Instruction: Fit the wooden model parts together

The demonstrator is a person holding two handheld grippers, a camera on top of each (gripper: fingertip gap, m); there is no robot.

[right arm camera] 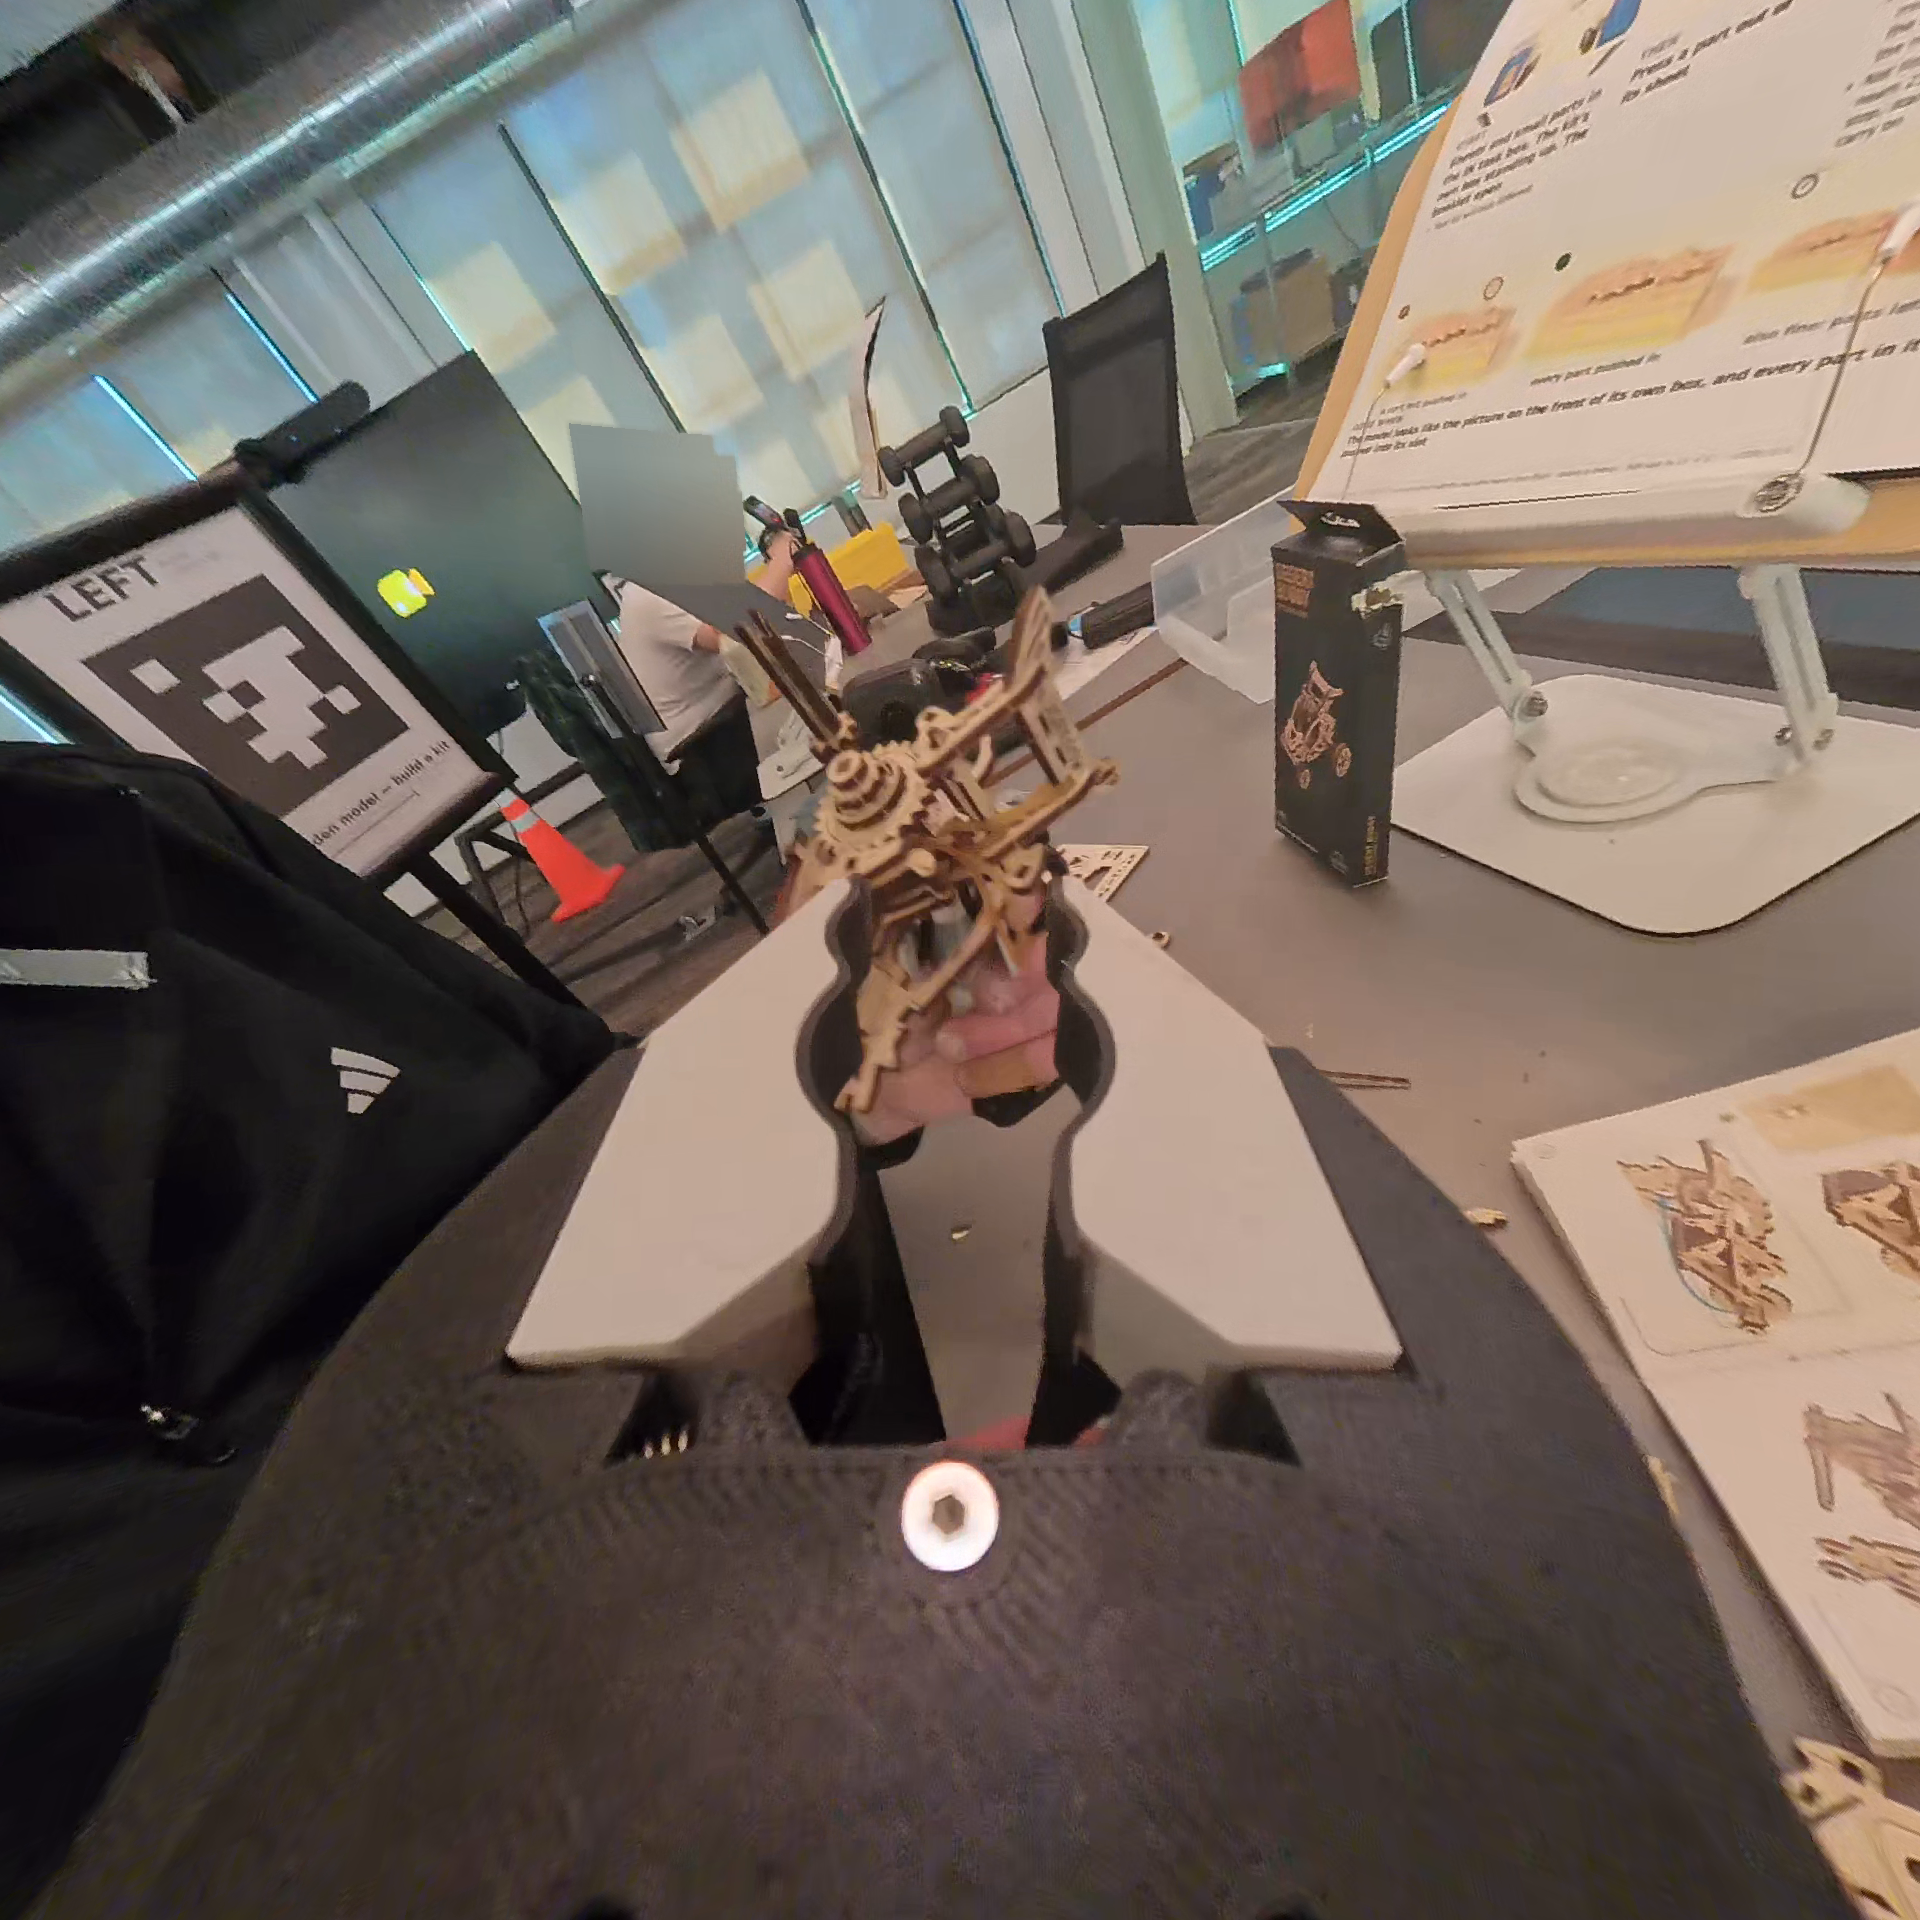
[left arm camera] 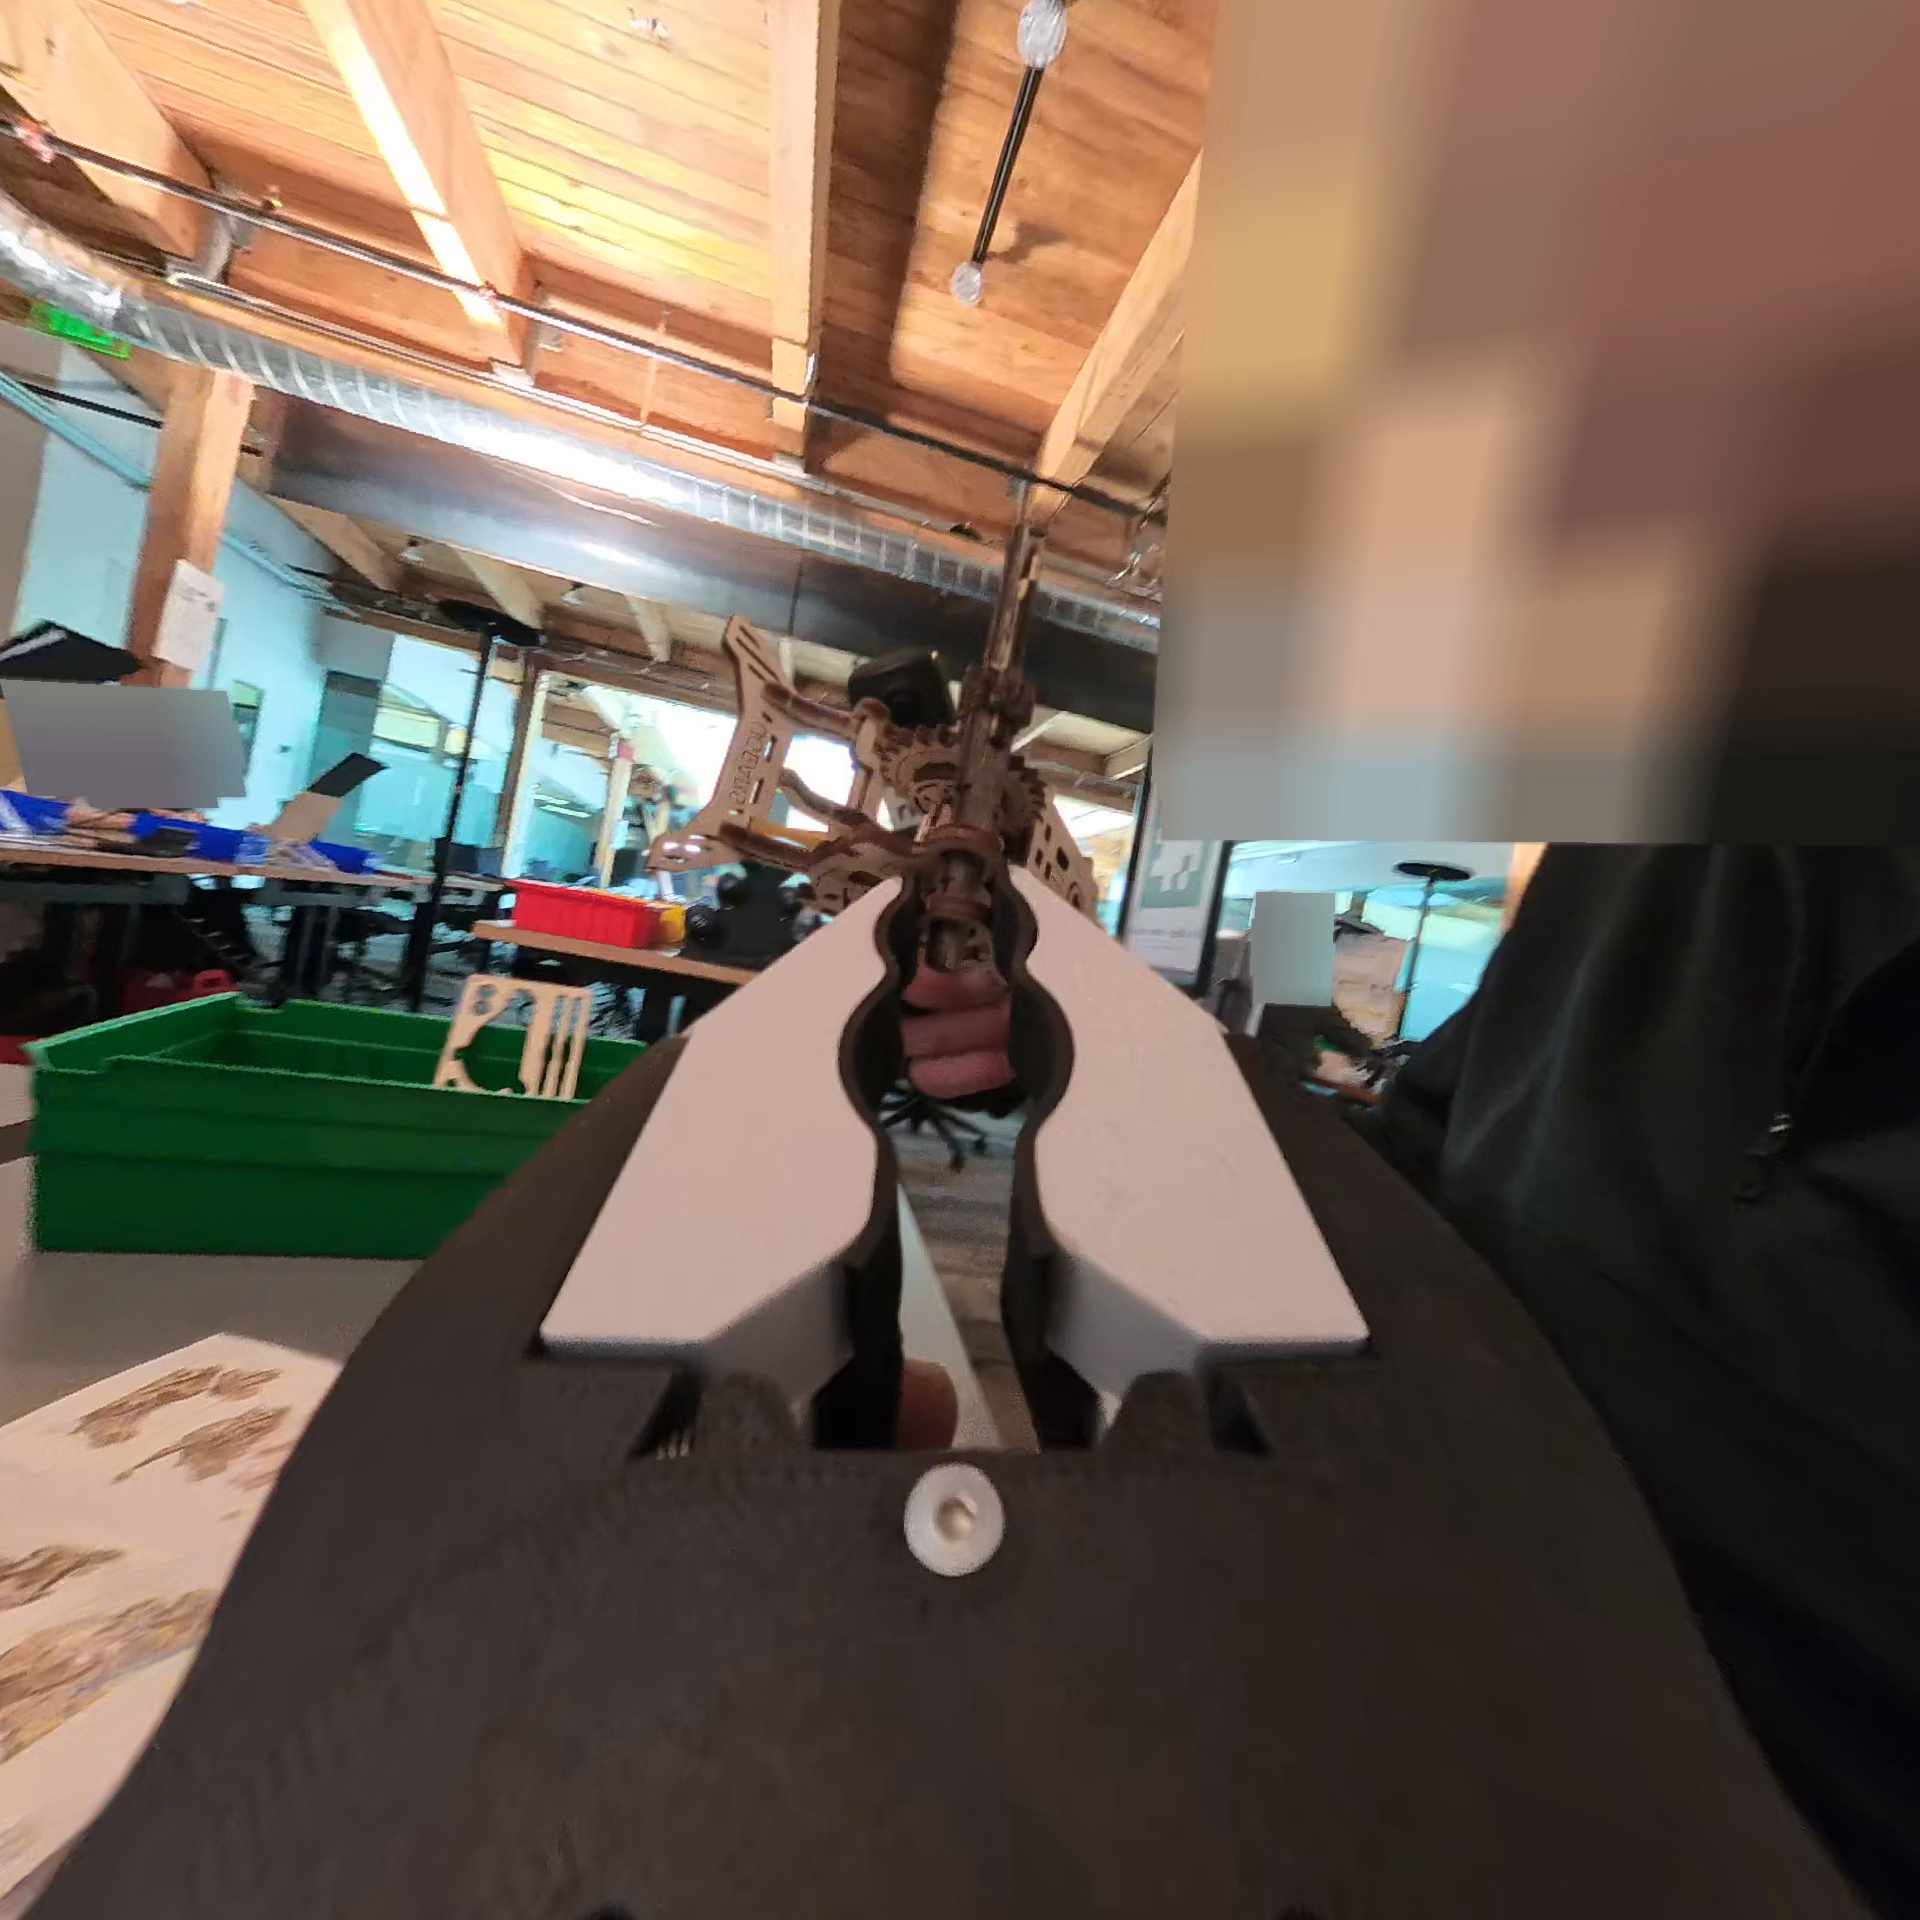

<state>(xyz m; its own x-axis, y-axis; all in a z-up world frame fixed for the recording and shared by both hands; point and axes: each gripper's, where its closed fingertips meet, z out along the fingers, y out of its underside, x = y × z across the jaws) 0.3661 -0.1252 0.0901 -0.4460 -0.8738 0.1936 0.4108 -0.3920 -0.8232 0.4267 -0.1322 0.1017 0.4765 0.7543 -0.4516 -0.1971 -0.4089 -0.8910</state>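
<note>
Both tools meet on one wooden model held above the counter [right arm camera: 1351,997]: the left gripper [left arm camera: 956,894] clamps its white fingers on the model's [left arm camera: 925,800] lower stem, gear wheels and a flat frame rising beyond the tips, while the right gripper [right arm camera: 951,914] is closed on the same model [right arm camera: 935,821] from the other side, a person's fingers [right arm camera: 977,1049] visible behind it. Printed instruction sheets [right arm camera: 1745,1278] lie on the counter at right; a green tray [left arm camera: 260,1101] holding a cut wooden sheet [left arm camera: 516,1037] sits at left. Farther off stand a dark kit box [right arm camera: 1333,707] and a white document stand [right arm camera: 1662,769]
</note>
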